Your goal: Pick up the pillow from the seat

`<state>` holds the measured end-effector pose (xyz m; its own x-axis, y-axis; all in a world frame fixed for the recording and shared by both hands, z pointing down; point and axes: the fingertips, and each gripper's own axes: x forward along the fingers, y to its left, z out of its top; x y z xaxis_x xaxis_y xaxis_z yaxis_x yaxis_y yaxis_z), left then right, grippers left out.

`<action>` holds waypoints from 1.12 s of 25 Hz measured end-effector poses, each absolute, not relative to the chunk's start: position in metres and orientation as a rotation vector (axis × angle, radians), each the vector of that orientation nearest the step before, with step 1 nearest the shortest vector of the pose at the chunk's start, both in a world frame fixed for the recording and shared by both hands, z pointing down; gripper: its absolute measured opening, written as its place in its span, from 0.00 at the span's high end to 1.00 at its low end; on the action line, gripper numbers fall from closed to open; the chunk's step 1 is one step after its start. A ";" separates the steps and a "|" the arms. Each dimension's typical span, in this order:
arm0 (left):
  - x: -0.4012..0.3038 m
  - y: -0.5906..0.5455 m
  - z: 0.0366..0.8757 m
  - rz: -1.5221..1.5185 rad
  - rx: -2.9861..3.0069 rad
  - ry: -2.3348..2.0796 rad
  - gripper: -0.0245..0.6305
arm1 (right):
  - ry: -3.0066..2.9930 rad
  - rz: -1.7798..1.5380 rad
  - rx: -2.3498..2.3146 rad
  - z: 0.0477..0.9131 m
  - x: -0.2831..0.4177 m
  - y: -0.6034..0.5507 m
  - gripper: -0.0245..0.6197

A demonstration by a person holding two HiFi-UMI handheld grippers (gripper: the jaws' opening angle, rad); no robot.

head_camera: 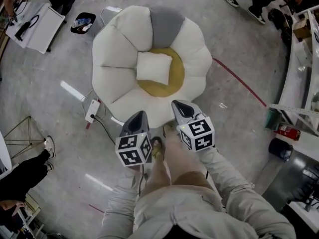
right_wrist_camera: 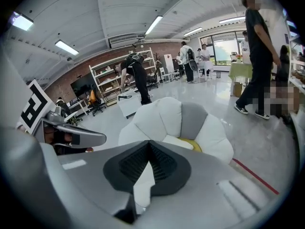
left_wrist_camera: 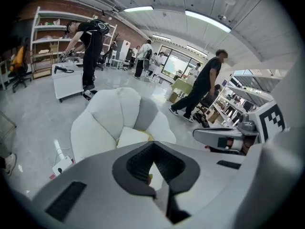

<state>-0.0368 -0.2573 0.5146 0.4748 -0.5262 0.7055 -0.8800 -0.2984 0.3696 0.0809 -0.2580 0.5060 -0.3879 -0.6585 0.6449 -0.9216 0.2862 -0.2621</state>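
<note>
Head view: left gripper (head_camera: 139, 115), right gripper (head_camera: 179, 104), jaws closed, empty, near seat (head_camera: 115, 49) edge.

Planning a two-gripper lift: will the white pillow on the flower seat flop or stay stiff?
Probably soft and light: the pillow looks plump, with pinched corners. Likely sags if gripped by one edge. It lies flat on the seat, so rolling seems unlikely.
</note>
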 end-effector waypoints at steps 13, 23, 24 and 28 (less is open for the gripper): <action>-0.014 -0.331 0.637 0.678 1.864 -1.159 0.96 | -2.027 0.949 1.353 0.645 0.110 -0.350 0.96; -0.001 -0.356 0.750 0.714 1.794 -1.141 0.96 | -1.961 1.068 1.299 0.788 0.120 -0.395 0.74; -0.001 -0.357 0.759 0.719 1.788 -1.138 0.96 | -1.949 1.080 1.298 0.801 0.122 -0.397 0.72; -0.001 -0.356 0.791 0.744 1.766 -1.130 0.96 | -1.911 1.102 1.288 0.846 0.128 -0.401 0.64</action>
<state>-0.0012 -0.3565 0.7912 0.4053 -0.3827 0.8302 -0.9139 -0.1935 0.3569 0.1277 -0.4015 0.8461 -0.3667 -0.4517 0.8134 -0.9302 0.1930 -0.3122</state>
